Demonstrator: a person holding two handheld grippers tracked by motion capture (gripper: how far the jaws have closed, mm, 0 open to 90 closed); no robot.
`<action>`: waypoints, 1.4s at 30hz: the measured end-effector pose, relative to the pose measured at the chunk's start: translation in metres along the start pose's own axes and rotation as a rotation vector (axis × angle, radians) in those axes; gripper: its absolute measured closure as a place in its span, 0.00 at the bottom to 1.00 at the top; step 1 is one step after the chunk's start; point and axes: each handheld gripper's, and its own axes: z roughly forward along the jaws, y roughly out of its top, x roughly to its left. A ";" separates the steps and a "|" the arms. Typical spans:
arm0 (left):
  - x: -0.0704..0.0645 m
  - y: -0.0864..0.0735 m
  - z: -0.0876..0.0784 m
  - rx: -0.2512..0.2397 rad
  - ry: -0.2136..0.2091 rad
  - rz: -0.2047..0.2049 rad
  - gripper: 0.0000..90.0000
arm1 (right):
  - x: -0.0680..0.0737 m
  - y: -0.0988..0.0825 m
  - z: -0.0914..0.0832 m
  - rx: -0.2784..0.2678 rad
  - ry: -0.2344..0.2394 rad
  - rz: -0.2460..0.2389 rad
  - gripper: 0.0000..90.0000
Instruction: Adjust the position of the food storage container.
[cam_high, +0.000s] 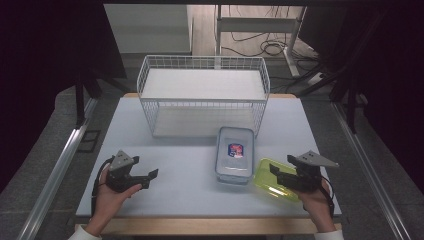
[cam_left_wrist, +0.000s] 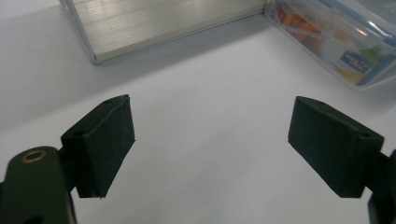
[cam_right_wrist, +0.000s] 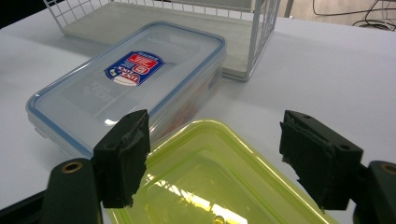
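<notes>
At far left of the high view, left gripper (cam_high: 150, 179) held low over the white table (cam_high: 180, 185), jaws spread wide with nothing between them, pointing right toward the middle. In the left gripper view, same gripper (cam_left_wrist: 211, 140) looking over bare tabletop, both black pads apart; a strip of pale board at the top edge, and the clear lidded box (cam_left_wrist: 338, 39) at upper right, well apart from the pads.

Farther back at centre, a white wire basket (cam_high: 202, 65) standing upright on the table, a pale board lying on its floor.

Just in front of the basket's right half, the clear lidded box (cam_high: 234, 155) lying flat, blue seal round the lid, a red and blue label on top. Touching or nearly touching its right front corner, a yellow-green lid (cam_high: 272, 180), lying flat and turned at an angle.

At right, right gripper (cam_high: 276, 174) hovering over that lid, jaws spread, pinching nothing. In the right gripper view, right gripper (cam_right_wrist: 215, 154) with its two pads standing either side of the yellow-green lid (cam_right_wrist: 210, 177) below, not pressing on it; clear lidded box (cam_right_wrist: 126, 84) just beyond, wire basket (cam_right_wrist: 261, 28) behind
</notes>
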 end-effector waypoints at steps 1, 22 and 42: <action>0.000 0.000 0.000 0.000 0.000 0.000 0.16 | 0.000 0.000 0.000 0.000 0.000 0.000 0.29; -0.008 -0.002 0.010 0.033 -0.082 0.001 0.16 | 0.000 0.017 0.021 0.119 0.075 -0.054 0.99; 0.005 -0.009 -0.003 0.014 -0.048 -0.034 0.16 | 0.011 0.032 0.098 0.292 0.014 -0.146 0.99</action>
